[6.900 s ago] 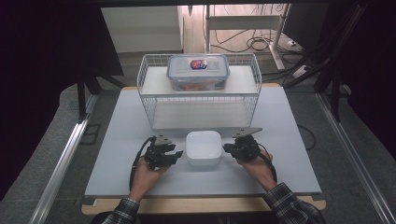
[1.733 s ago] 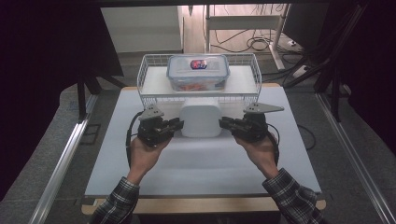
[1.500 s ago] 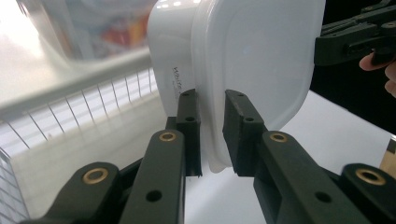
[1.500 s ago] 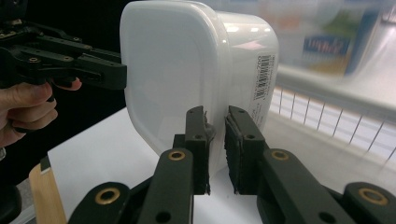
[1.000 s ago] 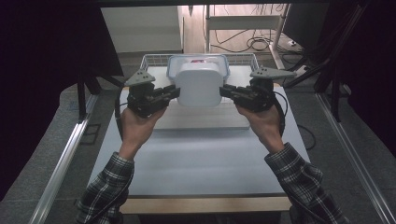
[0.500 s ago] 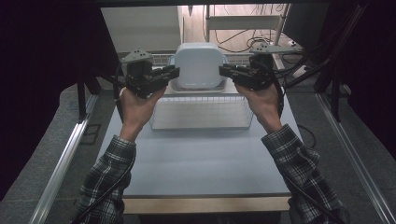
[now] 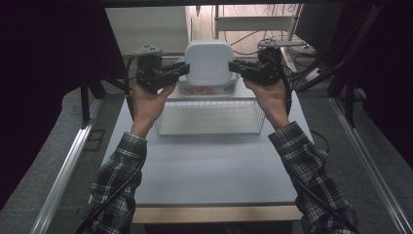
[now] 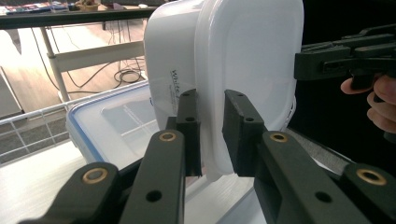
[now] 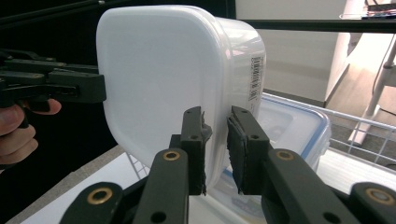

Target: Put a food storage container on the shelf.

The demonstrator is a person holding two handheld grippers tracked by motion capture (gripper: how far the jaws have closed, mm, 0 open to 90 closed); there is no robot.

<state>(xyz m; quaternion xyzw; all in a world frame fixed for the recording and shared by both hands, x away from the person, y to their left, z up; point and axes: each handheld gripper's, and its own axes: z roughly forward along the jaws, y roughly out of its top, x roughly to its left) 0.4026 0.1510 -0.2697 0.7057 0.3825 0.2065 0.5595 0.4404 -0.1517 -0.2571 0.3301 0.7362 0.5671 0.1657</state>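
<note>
we see the wire rack [image 7: 210,118] standing at the far middle of the surface [image 7: 209,165]. on the rack's top sits the clear lidded box [image 7: 207,88], and above it hangs the tub [image 7: 209,62], with the left hand-held gripper [image 7: 181,71] at its left rim and the right hand-held gripper [image 7: 235,66] at its right.

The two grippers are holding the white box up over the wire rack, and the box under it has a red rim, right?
Not quite: the lidded box underneath has a blue rim, as the left gripper view shows. The rest holds: both grippers, left and right, hold the white box above the wire rack.
</note>
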